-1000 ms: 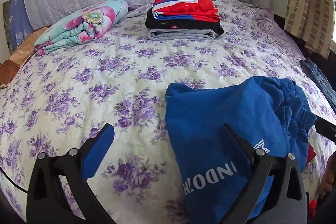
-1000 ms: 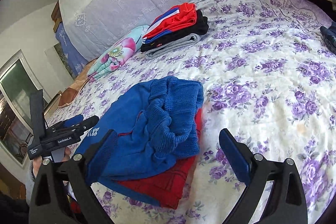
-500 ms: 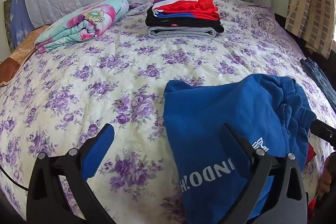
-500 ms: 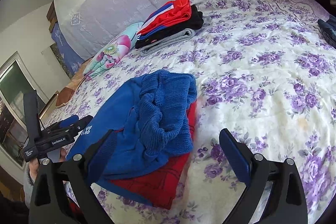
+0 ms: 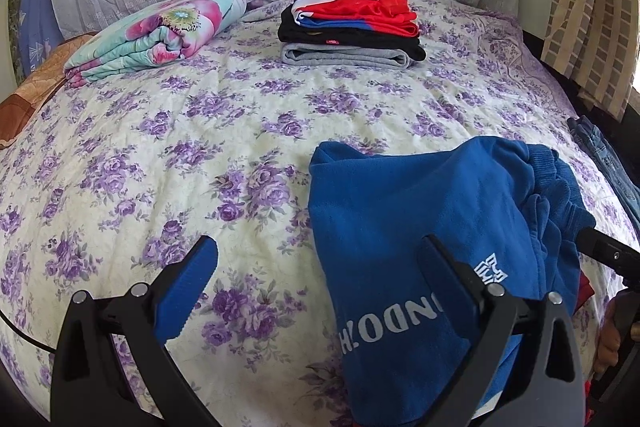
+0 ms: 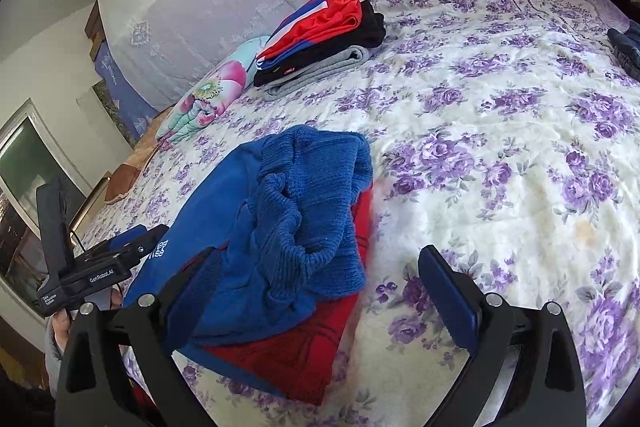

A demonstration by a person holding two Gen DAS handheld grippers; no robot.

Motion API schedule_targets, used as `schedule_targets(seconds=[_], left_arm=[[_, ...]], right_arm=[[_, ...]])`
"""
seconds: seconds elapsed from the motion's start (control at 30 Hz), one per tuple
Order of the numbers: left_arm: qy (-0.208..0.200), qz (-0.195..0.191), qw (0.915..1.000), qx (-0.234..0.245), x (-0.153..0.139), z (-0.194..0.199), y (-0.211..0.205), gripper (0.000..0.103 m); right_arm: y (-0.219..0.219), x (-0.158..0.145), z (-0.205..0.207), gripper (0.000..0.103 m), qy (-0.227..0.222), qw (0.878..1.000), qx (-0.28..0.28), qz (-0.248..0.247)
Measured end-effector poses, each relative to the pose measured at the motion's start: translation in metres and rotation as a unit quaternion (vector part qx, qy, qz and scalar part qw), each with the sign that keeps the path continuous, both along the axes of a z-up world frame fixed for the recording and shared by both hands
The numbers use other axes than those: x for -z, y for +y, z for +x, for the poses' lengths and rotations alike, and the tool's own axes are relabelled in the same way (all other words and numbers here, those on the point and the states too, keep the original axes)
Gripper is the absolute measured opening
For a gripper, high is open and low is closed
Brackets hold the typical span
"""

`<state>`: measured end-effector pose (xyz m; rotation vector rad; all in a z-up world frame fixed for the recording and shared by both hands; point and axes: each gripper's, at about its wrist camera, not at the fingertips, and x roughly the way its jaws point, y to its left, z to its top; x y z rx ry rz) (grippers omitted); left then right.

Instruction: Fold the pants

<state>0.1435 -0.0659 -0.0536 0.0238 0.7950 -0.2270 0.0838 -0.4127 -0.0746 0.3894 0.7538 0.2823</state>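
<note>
Purple-flowered bedspread [image 5: 240, 115] carries my blue pants [image 5: 424, 211], folded into a bundle at its near edge, ribbed waistband on top (red lining peeking beneath). My left gripper [image 5: 316, 267] and right gripper [image 6: 316, 275] both gape wide, holding nothing. Folding looks finished; next I'd carry it to the folded stack [image 5: 352, 27] by the far edge.

Blue pants [image 5: 420, 235]: near end cut off by the bottom edge in left wrist view, white lettering partly behind the left tongs' [image 5: 320, 287] right finger. Red layer [image 6: 296, 355] mostly buried under the pants. Jeans [image 5: 604, 155] right of the pants clipped at the frame rim. Right tongs [image 6: 320, 295]: left fingertip overlaps the pants, contact unclear.
</note>
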Motion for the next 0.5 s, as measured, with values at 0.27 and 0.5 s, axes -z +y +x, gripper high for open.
schedule_targets(seconds=[0.27, 0.5], left_arm=[[0.021, -0.054, 0.9974, 0.043, 0.003, -0.014, 0.011, 0.098], [0.066, -0.120, 0.9883, 0.067, 0.023, -0.017, 0.023, 0.098]], right_arm=[[0.002, 0.001, 0.004, 0.099, 0.012, 1.000, -0.006, 0.000], [0.003, 0.000, 0.006, 0.099, 0.016, 1.000, -0.007, 0.011]])
